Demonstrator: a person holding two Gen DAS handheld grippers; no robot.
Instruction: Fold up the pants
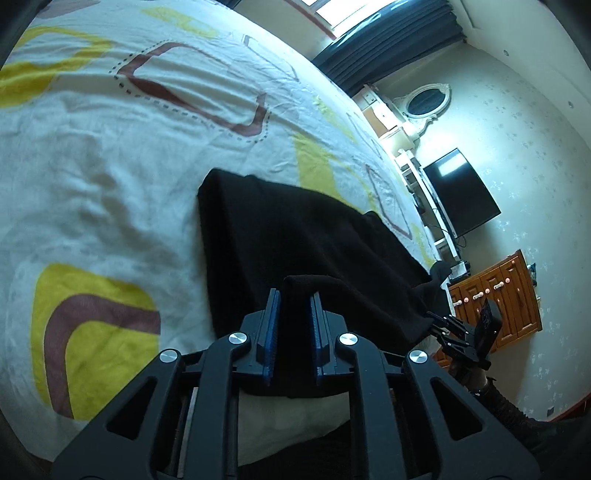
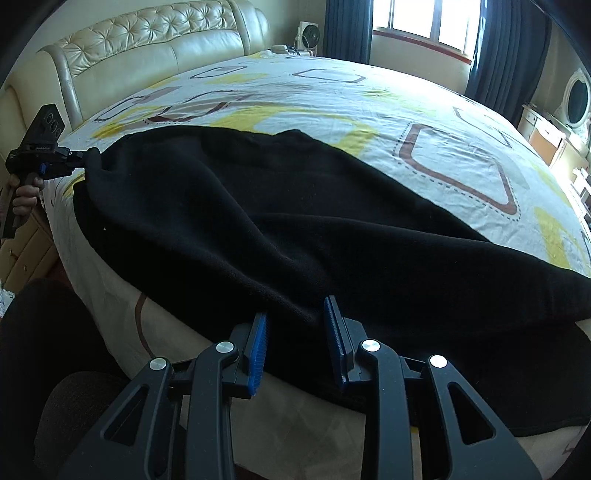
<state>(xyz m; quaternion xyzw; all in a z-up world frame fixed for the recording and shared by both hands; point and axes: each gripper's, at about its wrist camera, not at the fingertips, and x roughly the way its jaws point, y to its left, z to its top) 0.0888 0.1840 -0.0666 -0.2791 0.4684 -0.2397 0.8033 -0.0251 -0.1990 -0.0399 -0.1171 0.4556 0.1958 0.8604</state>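
Up close, left gripper (image 1: 294,317) jaws nearly closed, pinching a fold of the pants (image 1: 295,236). Right gripper (image 2: 297,332) jaws part open, black fabric between the blue ribbed pads, contact unclear. Pants: fuzzy knit, draped across the bed (image 2: 406,99), near edge overhanging, cut off at right. Tufted headboard (image 2: 147,55) beyond.

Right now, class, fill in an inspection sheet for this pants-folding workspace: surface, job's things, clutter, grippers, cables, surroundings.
Surface: white bedsheet with yellow and brown shapes, wrinkled.
Job's things: black knitted pants spread near the bed's edge, partly overhanging.
Clutter: nothing seen on the bed.
Grippers: left gripper shut on the pants' edge; right gripper has cloth between its pads, closure unclear.
Cables: wires near the black flat television.
Surroundings: cream tufted headboard, dark blue curtains, brown wooden cabinet.
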